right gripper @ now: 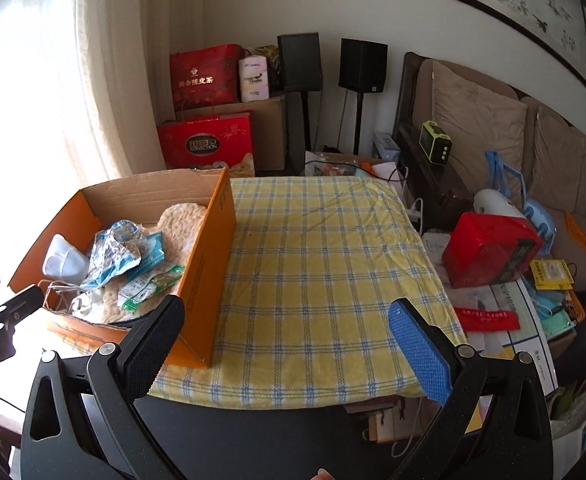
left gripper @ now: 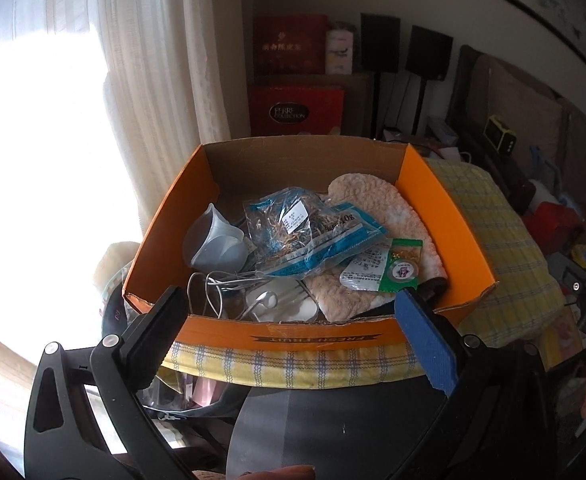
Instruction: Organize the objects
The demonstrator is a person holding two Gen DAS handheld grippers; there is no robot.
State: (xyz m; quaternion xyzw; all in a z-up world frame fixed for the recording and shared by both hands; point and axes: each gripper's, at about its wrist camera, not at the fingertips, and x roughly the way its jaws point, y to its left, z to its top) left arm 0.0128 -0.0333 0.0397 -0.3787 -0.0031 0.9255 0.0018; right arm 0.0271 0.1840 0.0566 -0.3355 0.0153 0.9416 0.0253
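An orange cardboard box (left gripper: 449, 216) stands on a yellow plaid cloth (right gripper: 325, 248); it also shows at the left of the right wrist view (right gripper: 209, 264). Inside lie a beige fluffy slipper (left gripper: 381, 204), a blue-printed plastic bag (left gripper: 313, 228), a grey measuring cup (left gripper: 217, 244), a green sachet (left gripper: 397, 268) and white earphones (left gripper: 261, 300). My left gripper (left gripper: 293, 308) is open and empty, just in front of the box's near wall. My right gripper (right gripper: 285, 320) is open and empty, over the cloth to the right of the box.
Red gift boxes (right gripper: 207, 76) and two black speakers (right gripper: 363, 66) stand by the far wall. A sofa (right gripper: 493, 132) with clutter, a red box (right gripper: 493, 252) and papers lie to the right. A curtain (right gripper: 73, 80) hangs at the left.
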